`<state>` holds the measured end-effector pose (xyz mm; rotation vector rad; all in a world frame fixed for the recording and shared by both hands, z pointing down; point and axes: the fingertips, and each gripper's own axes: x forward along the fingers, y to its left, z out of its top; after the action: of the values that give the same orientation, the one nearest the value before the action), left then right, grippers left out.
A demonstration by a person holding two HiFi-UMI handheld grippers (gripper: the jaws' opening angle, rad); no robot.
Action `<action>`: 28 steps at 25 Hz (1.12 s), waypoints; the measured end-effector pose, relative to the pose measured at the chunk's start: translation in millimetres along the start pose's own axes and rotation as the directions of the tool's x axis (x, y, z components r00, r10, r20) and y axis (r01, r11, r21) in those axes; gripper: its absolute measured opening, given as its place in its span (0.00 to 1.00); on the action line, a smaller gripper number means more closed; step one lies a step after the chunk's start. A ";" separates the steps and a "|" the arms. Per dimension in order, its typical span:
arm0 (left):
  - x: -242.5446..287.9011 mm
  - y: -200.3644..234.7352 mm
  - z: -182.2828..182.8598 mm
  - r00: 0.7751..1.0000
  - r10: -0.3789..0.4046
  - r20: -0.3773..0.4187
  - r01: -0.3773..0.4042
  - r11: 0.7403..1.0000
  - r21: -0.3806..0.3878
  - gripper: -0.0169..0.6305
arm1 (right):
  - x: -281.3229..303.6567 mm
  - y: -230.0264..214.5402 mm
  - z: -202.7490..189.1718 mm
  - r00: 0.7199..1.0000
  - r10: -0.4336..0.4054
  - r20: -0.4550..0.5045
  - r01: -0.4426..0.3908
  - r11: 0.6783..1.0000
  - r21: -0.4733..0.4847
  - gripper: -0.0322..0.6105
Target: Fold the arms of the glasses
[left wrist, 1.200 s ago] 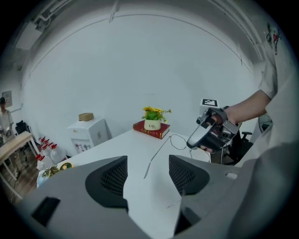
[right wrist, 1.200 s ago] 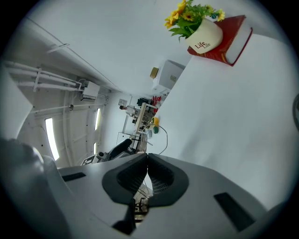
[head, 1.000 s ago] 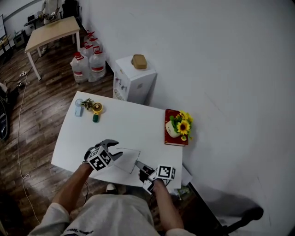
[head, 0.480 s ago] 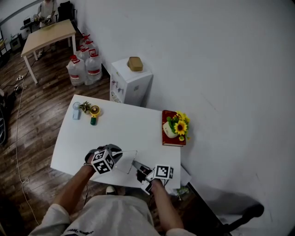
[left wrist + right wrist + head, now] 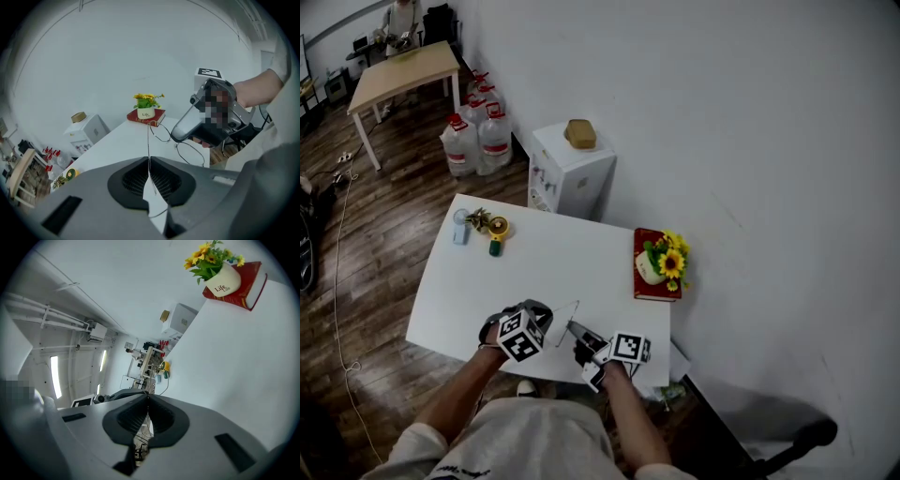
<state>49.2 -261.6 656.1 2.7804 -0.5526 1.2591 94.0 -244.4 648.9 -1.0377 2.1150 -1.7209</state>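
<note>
Thin wire-rimmed glasses [image 5: 569,322] hang just above the white table [image 5: 544,262] near its front edge, between my two grippers. My left gripper [image 5: 546,319] has just closed, and one thin arm of the glasses [image 5: 149,140] now runs straight up out of its shut pads [image 5: 149,161]. In the left gripper view the two lenses [image 5: 189,152] lie beyond, at the tip of my right gripper [image 5: 206,117]. My right gripper [image 5: 583,343] is shut [image 5: 148,397] on a thin wire part of the frame [image 5: 165,379].
A red book [image 5: 659,281] with a white pot of sunflowers [image 5: 661,258] lies at the table's right edge. A blue cup [image 5: 460,228] and a yellow item [image 5: 497,226] sit at the far left corner. A white cabinet [image 5: 572,169] and water bottles [image 5: 478,141] stand behind the table.
The left gripper's jaws went from wide open to shut on the glasses' arm. The right gripper rose slightly with the frame, and the glasses now look narrower.
</note>
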 end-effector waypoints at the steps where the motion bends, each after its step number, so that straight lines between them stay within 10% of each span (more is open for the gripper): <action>1: -1.4 0.7 1.6 1.000 0.012 0.002 -0.012 1.000 -0.023 0.05 | 1.4 2.1 1.4 1.000 0.004 0.013 -0.004 1.000 0.002 0.06; 28: -20.9 -24.8 18.6 0.979 -0.133 0.154 0.179 0.923 -0.340 0.13 | -3.5 2.6 -5.1 0.998 -0.002 0.063 -0.005 0.994 0.108 0.06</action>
<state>58.2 -235.4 631.0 2.5531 -0.4933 0.8556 92.6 -238.2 647.0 -1.0461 1.9605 -1.7564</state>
